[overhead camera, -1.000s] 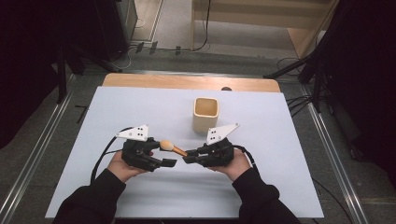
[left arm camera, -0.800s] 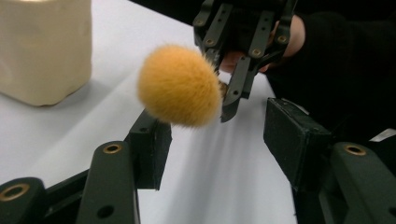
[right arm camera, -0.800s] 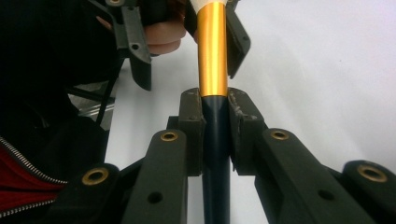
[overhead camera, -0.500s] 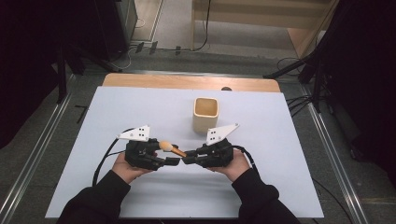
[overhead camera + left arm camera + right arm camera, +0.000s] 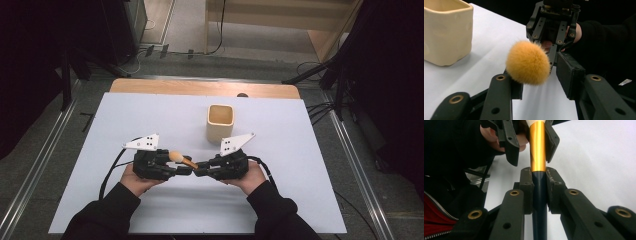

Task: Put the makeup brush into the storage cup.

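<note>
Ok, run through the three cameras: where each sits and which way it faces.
High view: above the table, looking down; both forearms, left tongs and right tongs meeting.
Left gripper view: on the left tongs, facing the brush, the cup and the other hand.
Right gripper view: on the right tongs, shut on the brush handle, facing the left tongs.
All share the brush.

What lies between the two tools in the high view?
The makeup brush bridges the gap: the right tool grips its dark handle, its orange bristle head sits between the left tool's jaws.

The left gripper has been closing its fingers; the right gripper is clamped.
</note>
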